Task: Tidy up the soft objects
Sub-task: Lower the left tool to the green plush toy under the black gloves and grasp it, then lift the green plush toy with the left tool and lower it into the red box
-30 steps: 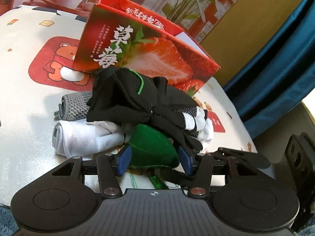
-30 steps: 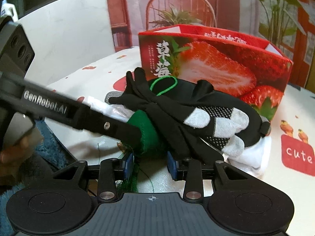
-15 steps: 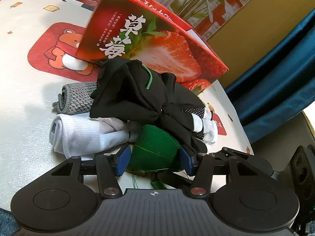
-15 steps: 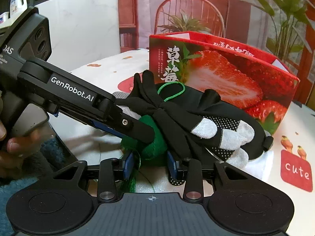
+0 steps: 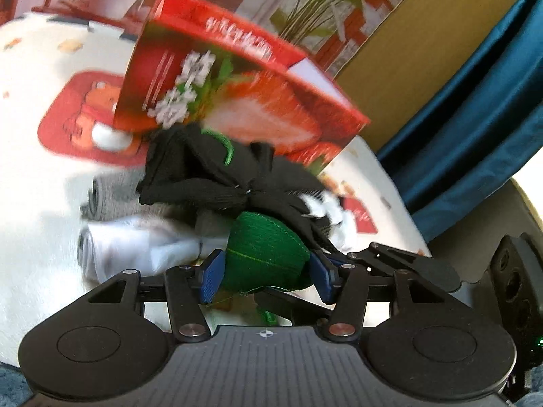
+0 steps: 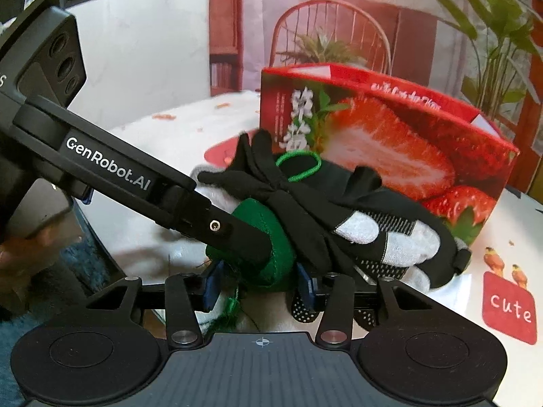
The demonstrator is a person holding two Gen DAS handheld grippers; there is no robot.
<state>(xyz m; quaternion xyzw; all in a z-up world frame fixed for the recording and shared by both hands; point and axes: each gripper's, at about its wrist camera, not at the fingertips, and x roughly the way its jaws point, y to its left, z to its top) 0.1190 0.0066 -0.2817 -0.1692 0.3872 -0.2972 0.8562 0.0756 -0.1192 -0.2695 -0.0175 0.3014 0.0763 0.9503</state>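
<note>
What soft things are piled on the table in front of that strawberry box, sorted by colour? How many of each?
Green: 1, green cloth piece
Black: 1, black gloves bundle, grey fingertips
White: 1, white roll
Grey: 1, grey roll
Total: 4 soft bundles; more may be hidden underneath.

a matt knitted green cloth (image 5: 268, 254), black fabric gloves (image 6: 325, 210) and a glossy printed card box (image 6: 390, 135) are seen.

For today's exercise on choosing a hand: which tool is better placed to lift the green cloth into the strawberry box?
Left. The left tool clamps the green cloth; the right tool is opening around it.
</note>
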